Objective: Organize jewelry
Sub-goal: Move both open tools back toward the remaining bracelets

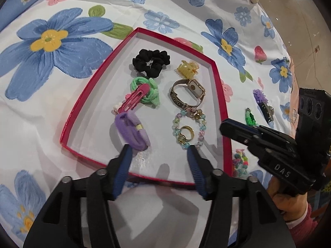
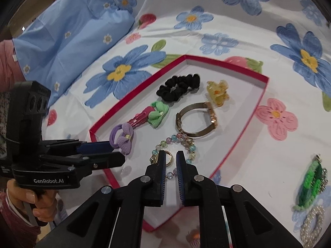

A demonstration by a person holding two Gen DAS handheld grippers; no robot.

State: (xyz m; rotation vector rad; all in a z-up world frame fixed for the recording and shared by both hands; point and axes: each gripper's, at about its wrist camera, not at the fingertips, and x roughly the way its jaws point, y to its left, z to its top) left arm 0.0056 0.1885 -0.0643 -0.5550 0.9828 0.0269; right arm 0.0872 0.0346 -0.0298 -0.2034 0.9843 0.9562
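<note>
Floral bedsheet [image 1: 62, 124] – red tray [image 1: 221, 95] – both grippers empty

- The tray [image 1: 219, 86] lies on the bedspread [image 1: 62, 107].
- In the tray, left column from far to near: scrunchie [image 1: 151, 62], knotted hair tie [image 1: 152, 91] with a hair clip [image 1: 135, 100] lying across it, then a bow hair tie [image 1: 134, 132].
- Right column from far to near: claw clip [image 1: 187, 68], watch [image 1: 188, 92], bead bracelet [image 1: 189, 128] with a ring [image 1: 187, 134] inside its loop.
- Right of the tray, on the bedspread: a woven charm [image 1: 250, 117], what may be another clip [image 1: 263, 103] behind it, and a bead cluster [image 1: 240, 163] nearer.
</note>
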